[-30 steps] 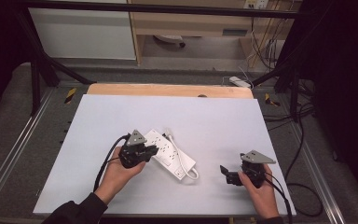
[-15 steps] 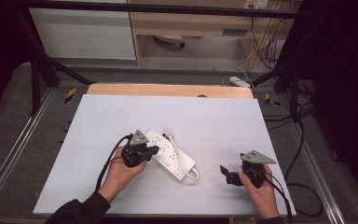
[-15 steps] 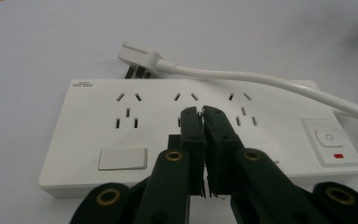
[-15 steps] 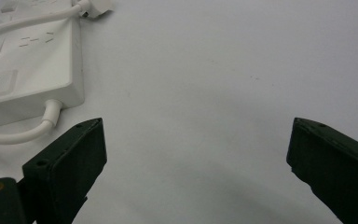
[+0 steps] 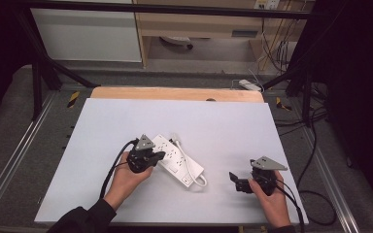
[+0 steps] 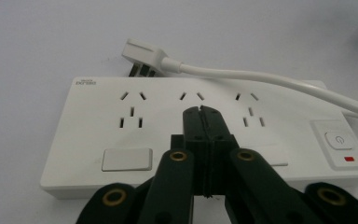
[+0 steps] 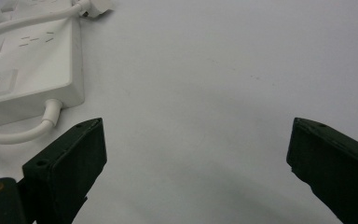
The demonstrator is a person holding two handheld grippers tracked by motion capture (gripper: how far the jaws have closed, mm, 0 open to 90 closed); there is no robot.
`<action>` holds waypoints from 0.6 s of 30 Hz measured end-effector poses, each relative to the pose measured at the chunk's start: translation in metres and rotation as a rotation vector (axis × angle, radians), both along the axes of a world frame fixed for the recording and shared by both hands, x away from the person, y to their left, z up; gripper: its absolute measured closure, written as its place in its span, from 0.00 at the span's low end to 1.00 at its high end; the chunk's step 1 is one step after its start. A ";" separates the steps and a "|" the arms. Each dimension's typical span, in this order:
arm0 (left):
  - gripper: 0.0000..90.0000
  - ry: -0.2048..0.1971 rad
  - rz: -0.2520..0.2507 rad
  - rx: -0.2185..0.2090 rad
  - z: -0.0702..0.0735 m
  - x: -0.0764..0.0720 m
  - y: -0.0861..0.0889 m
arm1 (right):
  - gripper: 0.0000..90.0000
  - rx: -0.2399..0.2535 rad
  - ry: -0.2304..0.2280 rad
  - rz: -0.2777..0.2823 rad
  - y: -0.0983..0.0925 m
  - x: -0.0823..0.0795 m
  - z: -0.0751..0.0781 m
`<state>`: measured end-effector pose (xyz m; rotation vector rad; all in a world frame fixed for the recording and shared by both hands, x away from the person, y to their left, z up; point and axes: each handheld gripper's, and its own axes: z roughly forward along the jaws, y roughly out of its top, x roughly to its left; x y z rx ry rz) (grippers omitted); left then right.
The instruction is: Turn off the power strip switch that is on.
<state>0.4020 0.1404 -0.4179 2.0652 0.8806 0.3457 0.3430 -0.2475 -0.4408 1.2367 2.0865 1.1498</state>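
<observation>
White power strip under the closed left gripper on a pale grey table.

White and flat, the power strip (image 5: 177,159) lies slantwise near the middle of the table (image 5: 223,126), its cable (image 5: 194,172) looping along its far side with the plug (image 6: 144,55) resting just beyond the sockets. Held in the person's left hand (image 5: 124,179), the left gripper (image 6: 201,110) has just been closing and now has its jaws pressed together with nothing between them, the tips over the strip's middle sockets; whether they touch it I cannot tell. Well apart on the right, the right gripper (image 5: 235,180) sits low over bare table with its jaws spread wide and empty.
</observation>
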 end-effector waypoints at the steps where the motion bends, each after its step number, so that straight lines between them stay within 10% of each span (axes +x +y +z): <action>1: 1.00 0.001 0.001 0.001 0.000 0.000 0.000 | 0.06 0.000 0.000 0.001 0.000 0.000 0.000; 18: 1.00 0.017 0.012 0.018 -0.007 0.005 -0.001 | 0.06 0.003 0.004 0.002 0.000 0.000 0.000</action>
